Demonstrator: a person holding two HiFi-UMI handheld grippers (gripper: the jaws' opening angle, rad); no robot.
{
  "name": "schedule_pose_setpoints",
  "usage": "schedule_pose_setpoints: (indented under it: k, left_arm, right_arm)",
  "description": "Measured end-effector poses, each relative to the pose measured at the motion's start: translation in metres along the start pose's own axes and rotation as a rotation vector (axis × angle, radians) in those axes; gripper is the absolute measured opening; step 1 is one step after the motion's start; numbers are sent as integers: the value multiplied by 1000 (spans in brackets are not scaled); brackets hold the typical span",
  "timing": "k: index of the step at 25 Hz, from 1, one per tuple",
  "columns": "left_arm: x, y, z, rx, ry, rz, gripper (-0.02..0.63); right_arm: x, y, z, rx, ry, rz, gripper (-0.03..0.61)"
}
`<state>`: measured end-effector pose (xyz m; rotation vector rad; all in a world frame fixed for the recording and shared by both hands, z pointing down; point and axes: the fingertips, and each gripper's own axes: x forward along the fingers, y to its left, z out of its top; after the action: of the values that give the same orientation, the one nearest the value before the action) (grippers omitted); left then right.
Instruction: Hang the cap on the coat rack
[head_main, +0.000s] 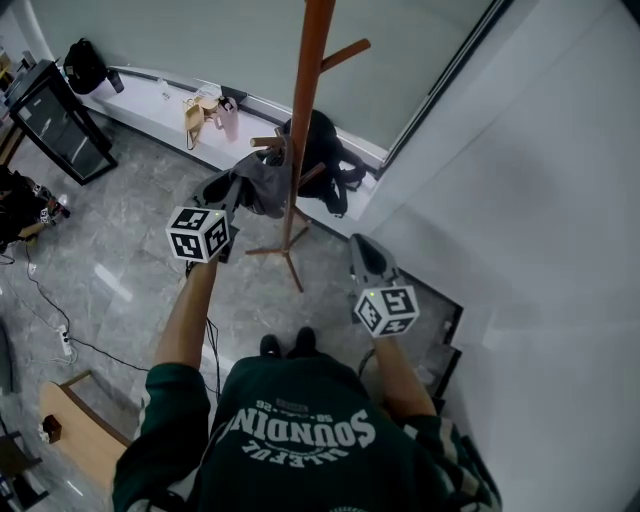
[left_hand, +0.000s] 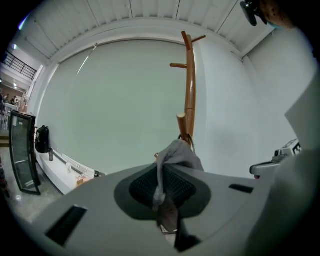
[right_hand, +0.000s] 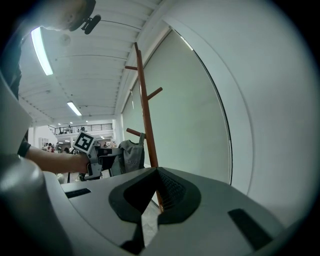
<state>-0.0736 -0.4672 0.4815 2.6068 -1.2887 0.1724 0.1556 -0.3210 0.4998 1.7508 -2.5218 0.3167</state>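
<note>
The wooden coat rack (head_main: 300, 120) stands in front of me, its pole rising through the left gripper view (left_hand: 189, 95) and the right gripper view (right_hand: 145, 115). A grey cap (head_main: 262, 182) hangs at a low peg (head_main: 268, 142) close to the pole. Its top edge reaches over that peg (right_hand: 134, 132). My left gripper (head_main: 232, 188) is shut on the cap's lower fabric (left_hand: 179, 152), pinched between the jaws (left_hand: 162, 197). My right gripper (head_main: 365, 255) is held lower, right of the rack's base, shut with nothing in it (right_hand: 156, 190).
A black backpack (head_main: 328, 160) leans on the window ledge behind the rack. The rack's feet (head_main: 285, 252) spread on the grey floor. A white wall (head_main: 540, 200) runs close on the right. A black cabinet (head_main: 55, 120) and a wooden seat (head_main: 75, 425) are at the left.
</note>
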Motion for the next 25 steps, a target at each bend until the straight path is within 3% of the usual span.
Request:
schedule_pose_setpoints:
  k: [8,19,25]
  left_arm:
    - [-23,-22,-26,96,26,-58,46]
    - [-70,-43,-61,106,20,-97,58]
    - [-102,-54,-80,110,15,-95,57]
  right_arm:
    - [3,26,11,-41,-23,36,-2]
    - [4,45,-18,-53,-17,8,-2]
    - [-9,70,-25,-141,-42,34,-2]
